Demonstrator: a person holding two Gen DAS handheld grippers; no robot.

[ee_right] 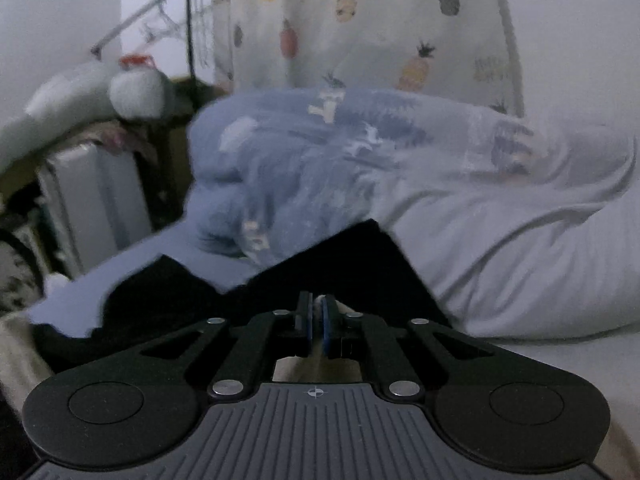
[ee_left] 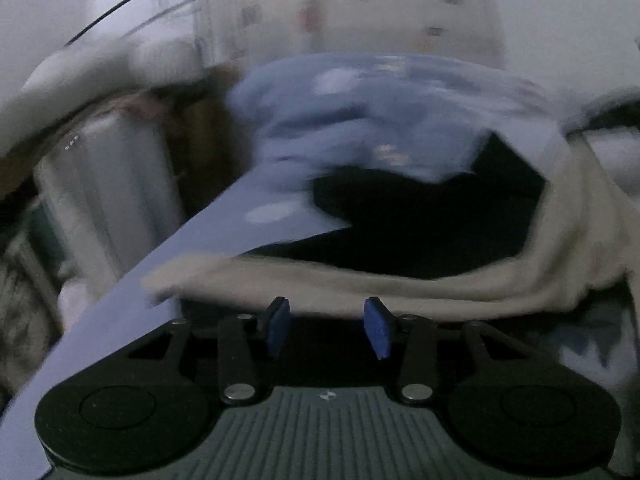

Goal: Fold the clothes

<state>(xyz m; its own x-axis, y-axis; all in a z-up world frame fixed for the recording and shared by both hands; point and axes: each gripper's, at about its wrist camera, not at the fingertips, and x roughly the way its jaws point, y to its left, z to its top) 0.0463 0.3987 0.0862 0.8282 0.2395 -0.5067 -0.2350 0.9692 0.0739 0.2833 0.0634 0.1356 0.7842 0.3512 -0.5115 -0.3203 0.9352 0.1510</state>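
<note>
A beige garment point(ee_left: 440, 284) lies stretched across the bed over a black garment point(ee_left: 420, 224). My left gripper point(ee_left: 328, 326) is open, its blue pads just short of the beige edge, holding nothing. My right gripper point(ee_right: 317, 320) is shut on a pinch of the beige garment point(ee_right: 316, 368), which shows between and under the fingers. The black garment point(ee_right: 320, 268) lies right ahead of it on the blue sheet point(ee_right: 132, 256). The left wrist view is blurred.
A crumpled blue patterned blanket point(ee_right: 312, 152) and a white pillow point(ee_right: 520, 248) lie at the far side of the bed. A pineapple-print curtain point(ee_right: 380, 20) hangs behind. A grey case point(ee_right: 92, 196) and clutter stand left of the bed.
</note>
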